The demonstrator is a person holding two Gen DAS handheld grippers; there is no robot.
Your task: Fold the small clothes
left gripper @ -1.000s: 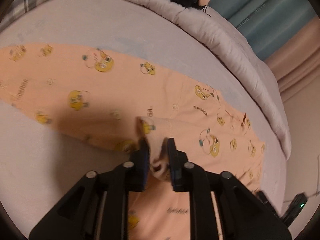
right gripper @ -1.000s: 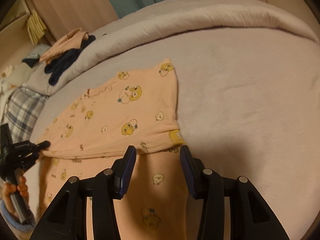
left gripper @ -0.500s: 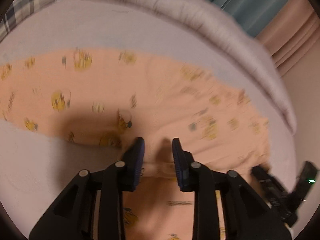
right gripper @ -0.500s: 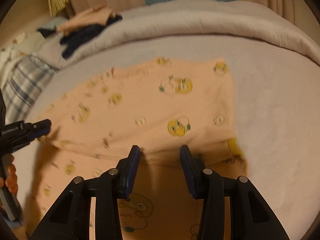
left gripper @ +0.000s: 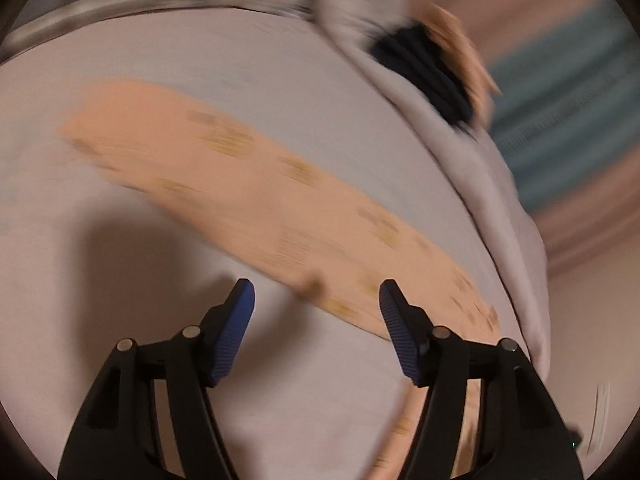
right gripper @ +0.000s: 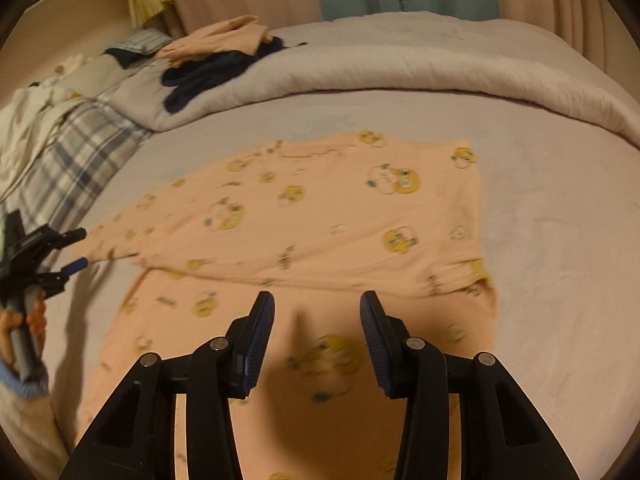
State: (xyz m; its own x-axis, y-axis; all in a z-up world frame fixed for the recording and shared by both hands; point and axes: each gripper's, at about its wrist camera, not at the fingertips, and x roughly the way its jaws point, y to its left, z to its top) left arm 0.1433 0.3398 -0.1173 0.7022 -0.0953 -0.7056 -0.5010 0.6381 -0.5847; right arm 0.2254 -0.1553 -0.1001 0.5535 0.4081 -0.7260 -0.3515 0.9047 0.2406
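The left gripper (left gripper: 316, 300) stands with its jaws wide apart and nothing between them, above bare grey bed sheet (left gripper: 280, 380); the peach garment (left gripper: 260, 200) lies just beyond its fingertips as a long band running from upper left to lower right, its lower edge passing close to the right finger. The right gripper (right gripper: 317, 312) is likewise spread wide and holds nothing, and it hangs directly over the same peach garment (right gripper: 320, 216), whose lower layer fills the space between and under its fingers, while a folded-over upper layer lies just ahead with its fold line running across the view. The left wrist view is heavily motion-blurred, so the yellow prints show only as smears; it does catch a dark garment (left gripper: 424, 76) with a peach piece beside it on the rolled duvet (left gripper: 492, 184). The right wrist view is sharper: it shows the yellow cartoon prints, the left gripper (right gripper: 78, 248) open at the garment's left end with the person's hand (right gripper: 24, 316) on its grip, a plaid pillow (right gripper: 76, 152) to the left, and the dark clothes (right gripper: 208, 72) heaped on the duvet (right gripper: 400, 68) behind.
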